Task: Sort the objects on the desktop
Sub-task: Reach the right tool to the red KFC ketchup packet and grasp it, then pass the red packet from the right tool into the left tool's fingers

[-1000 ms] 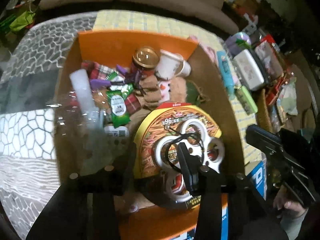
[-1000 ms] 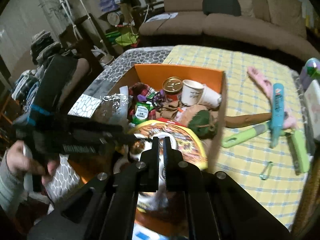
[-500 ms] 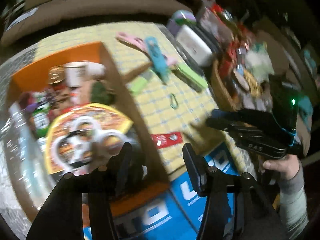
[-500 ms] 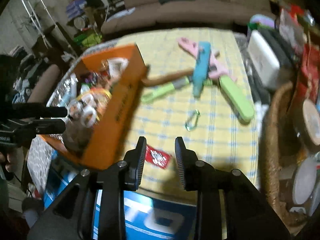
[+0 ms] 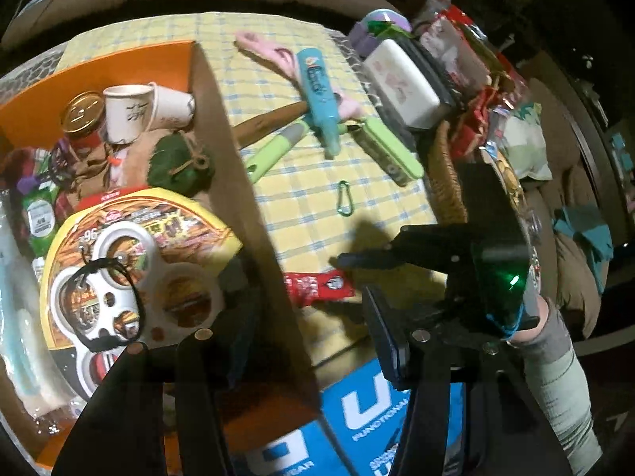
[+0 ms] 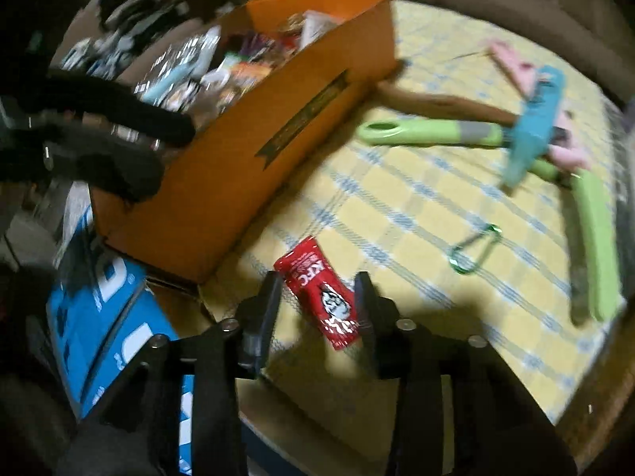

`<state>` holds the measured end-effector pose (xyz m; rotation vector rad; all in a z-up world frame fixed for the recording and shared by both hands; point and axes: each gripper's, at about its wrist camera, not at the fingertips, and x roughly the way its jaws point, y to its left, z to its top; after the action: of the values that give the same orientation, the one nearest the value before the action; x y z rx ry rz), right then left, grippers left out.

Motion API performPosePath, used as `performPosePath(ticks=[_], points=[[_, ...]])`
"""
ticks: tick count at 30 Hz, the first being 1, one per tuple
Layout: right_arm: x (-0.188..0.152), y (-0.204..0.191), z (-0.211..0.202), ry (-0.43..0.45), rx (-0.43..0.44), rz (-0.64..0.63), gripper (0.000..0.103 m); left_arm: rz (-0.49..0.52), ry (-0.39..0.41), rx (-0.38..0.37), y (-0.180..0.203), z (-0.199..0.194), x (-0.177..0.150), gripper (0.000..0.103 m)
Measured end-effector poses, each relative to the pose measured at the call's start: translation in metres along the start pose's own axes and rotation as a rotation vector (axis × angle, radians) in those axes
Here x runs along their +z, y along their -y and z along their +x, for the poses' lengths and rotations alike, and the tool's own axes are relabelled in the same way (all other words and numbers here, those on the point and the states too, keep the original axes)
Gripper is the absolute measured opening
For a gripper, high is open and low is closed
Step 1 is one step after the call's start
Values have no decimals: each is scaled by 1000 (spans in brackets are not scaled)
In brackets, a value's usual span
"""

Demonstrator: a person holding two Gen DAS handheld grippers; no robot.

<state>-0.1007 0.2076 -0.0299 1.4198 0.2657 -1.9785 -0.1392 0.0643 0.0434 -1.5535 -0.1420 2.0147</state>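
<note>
- Yellow checked counter (image 6: 416,206), orange box (image 6: 246,150) at its left edge.
- Box holds a noodle bowl (image 5: 131,246), two paper cups (image 5: 131,113), one gold-lid jar (image 5: 81,113); the rest is jumbled.
- Right gripper (image 6: 317,309) spread wide, straddling the one red KFC packet (image 6: 321,297) on the counter.
- Left gripper (image 5: 309,333) released, over the box wall.
</note>
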Motion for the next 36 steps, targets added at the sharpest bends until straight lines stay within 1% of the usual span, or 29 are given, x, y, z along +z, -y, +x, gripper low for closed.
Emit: performPosePath(ticks=[1, 2, 3, 5, 6, 7, 8, 9, 10, 12, 14, 15, 17, 19, 21, 22, 23, 24, 25, 26, 28, 29, 31, 33, 34, 35, 36], points=[[0, -2, 7, -19, -16, -26, 50, -7, 1, -2, -3, 1, 1, 55], [-1, -2, 14, -43, -30, -43, 50, -10, 1, -2, -5, 2, 2, 54], [-2, -2, 16, -47, -29, -50, 51, -14, 1, 0, -7, 3, 3, 54], [-1, -5, 16, -46, -48, -76, 48, -24, 0, -1, -9, 7, 4, 55], [-1, -5, 17, -61, -61, -80, 43, -27, -3, -5, -9, 9, 5, 55], [-1, -4, 16, -66, -66, -78, 34, -29, -3, -8, -8, 11, 5, 54], [-1, -3, 15, -73, -50, -64, 30, -30, -5, -12, -7, 13, 5, 54], [-1, -2, 12, -71, -43, -52, 21, -31, -5, -21, -5, 13, 5, 55], [-2, -1, 8, -62, -43, -42, 15, -32, -6, -33, -3, 14, 4, 55], [-7, 2, -6, -15, -11, 5, 11, -32, -7, -47, 1, 13, 3, 55], [-13, 7, -26, 55, -5, 54, 10, -39, -3, -46, 4, 13, 2, 58], [-17, 10, -37, 93, 20, 89, 3, -48, -1, -50, 4, 13, 1, 59], [-23, 14, -53, 137, 43, 128, 2, -61, 3, -53, 4, 13, 1, 59], [-26, 17, -61, 140, 23, 141, 2, -56, 12, -49, 5, 10, 1, 59], [-26, 16, -59, 98, -29, 154, 3, -60, 21, -56, 6, 6, -1, 59], [-26, 16, -56, 75, -77, 143, 6, -60, 22, -58, 7, 4, -1, 59], [-22, 17, -49, 54, -114, 121, 7, -56, 26, -57, 8, 1, -1, 59], [-20, 20, -45, 34, -127, 106, 9, -51, 32, -53, 10, -2, -1, 59], [-16, 20, -38, 12, -136, 97, 17, -49, 37, -52, 11, -5, -1, 59], [-13, 18, -34, 1, -136, 88, 22, -45, 42, -54, 12, -8, -1, 59], [-5, 13, -25, -19, -135, 57, 38, -42, 48, -62, 13, -12, -1, 59], [-2, 10, -17, -39, -113, 48, 40, -41, 50, -67, 13, -13, -1, 59], [2, 5, -4, -76, -111, 22, 39, -45, 52, -79, 12, -14, -1, 59], [0, 0, 15, -162, -141, -18, 38, -56, 49, -85, 9, -13, -1, 59], [0, -1, 14, -138, -148, -24, 32, -60, 42, -84, 8, -11, -2, 59], [0, 1, 12, -133, -154, -14, 27, -67, 43, -90, 6, -10, -2, 59], [-1, 4, 10, -121, -146, 1, 24, -73, 41, -93, 5, -8, -3, 59]])
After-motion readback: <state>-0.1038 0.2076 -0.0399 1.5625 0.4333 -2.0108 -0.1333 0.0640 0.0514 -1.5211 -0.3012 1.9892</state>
